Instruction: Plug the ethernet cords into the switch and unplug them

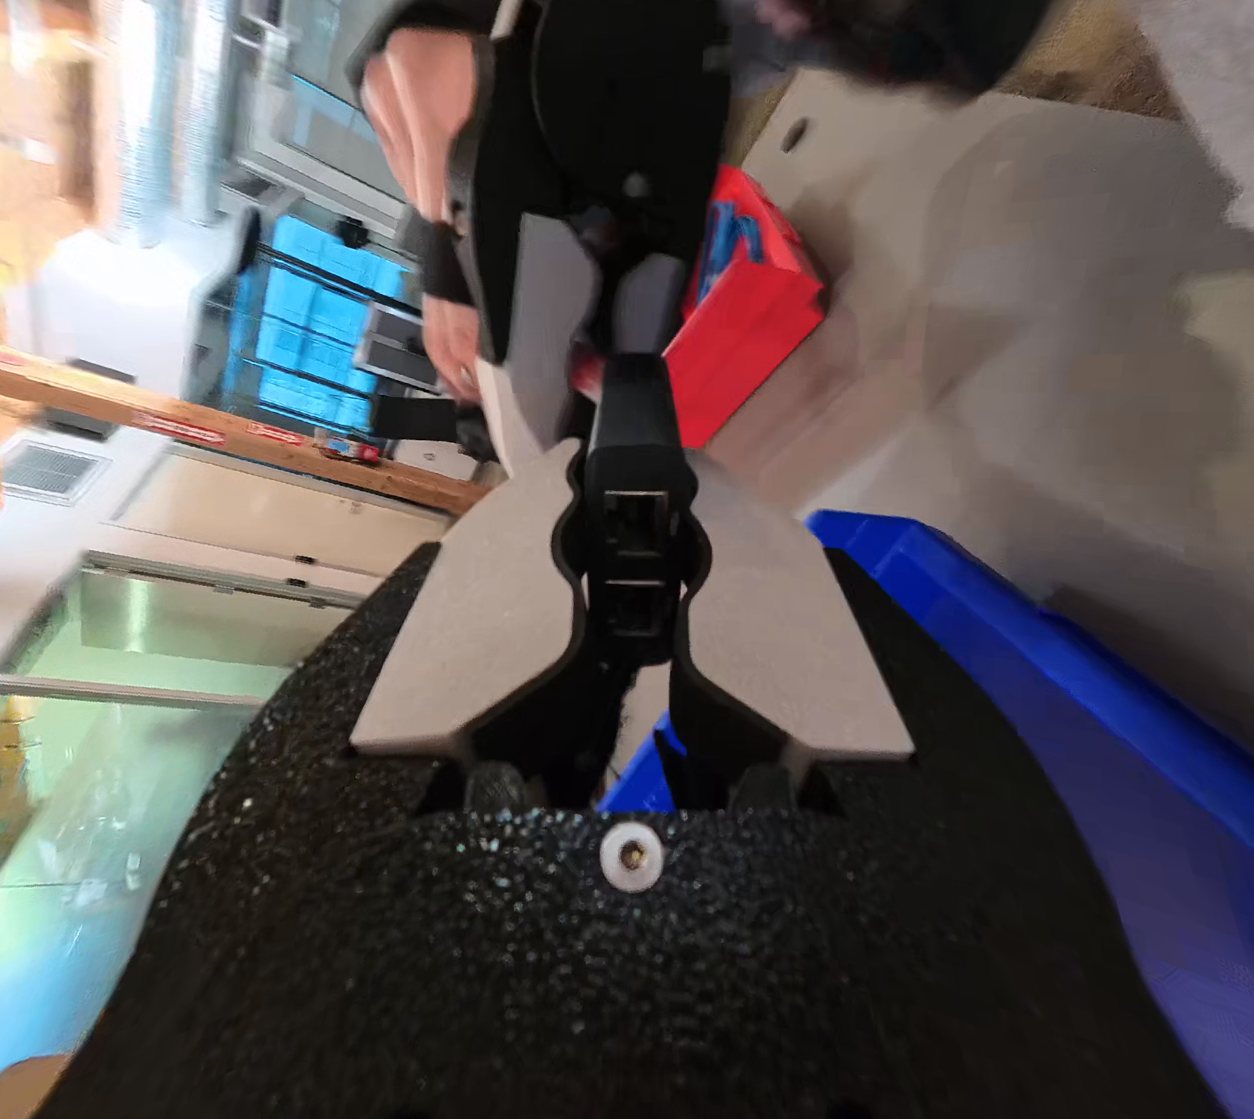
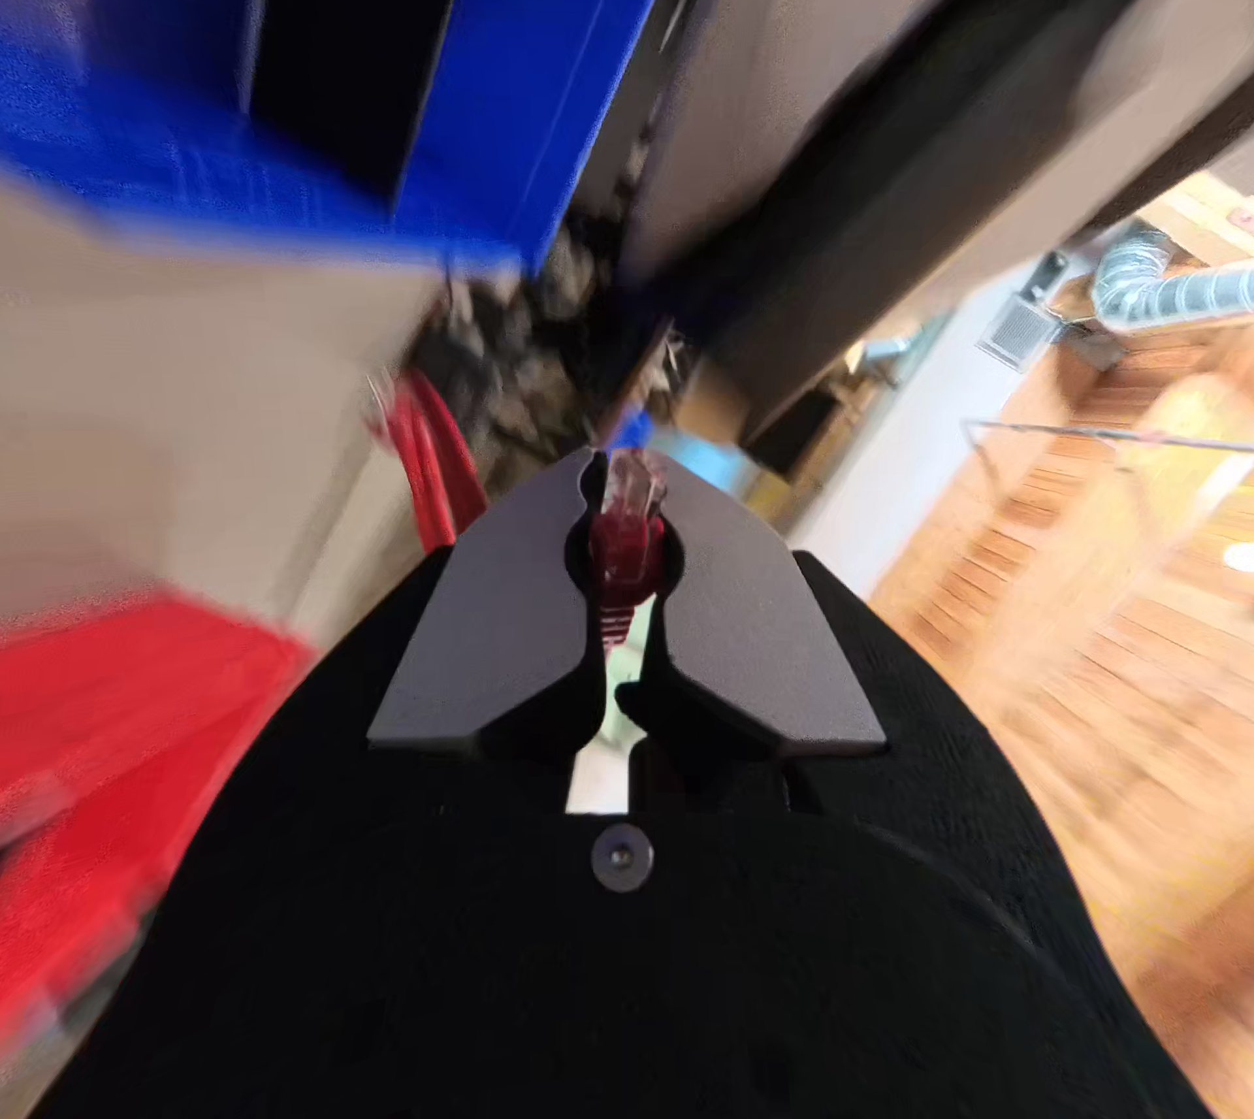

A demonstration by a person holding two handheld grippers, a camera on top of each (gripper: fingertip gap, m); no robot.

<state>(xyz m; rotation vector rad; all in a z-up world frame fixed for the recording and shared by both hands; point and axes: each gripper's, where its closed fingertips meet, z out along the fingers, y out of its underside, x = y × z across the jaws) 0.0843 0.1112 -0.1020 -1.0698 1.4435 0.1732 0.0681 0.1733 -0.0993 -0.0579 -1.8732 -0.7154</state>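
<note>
The left tongs (image 1: pixel 634 550) pinch a black two-port adapter (image 1: pixel 634 570), ports facing the camera. The right tongs (image 2: pixel 628 516) clamp a red cable's clear plug (image 2: pixel 628 492) by its boot (tip free). A blue bin (image 1: pixel 1018 645) sits on the worktop (image 1: pixel 984 306), right.

the blue bin (image 2: pixel 203 68) and red box (image 2: pixel 102 713) smear with motion blur, both cut off by the frame edge — the dark clutter (image 2: pixel 536 353) beyond the fingers (image 2: pixel 516 598) is too blurred to identify.
</note>
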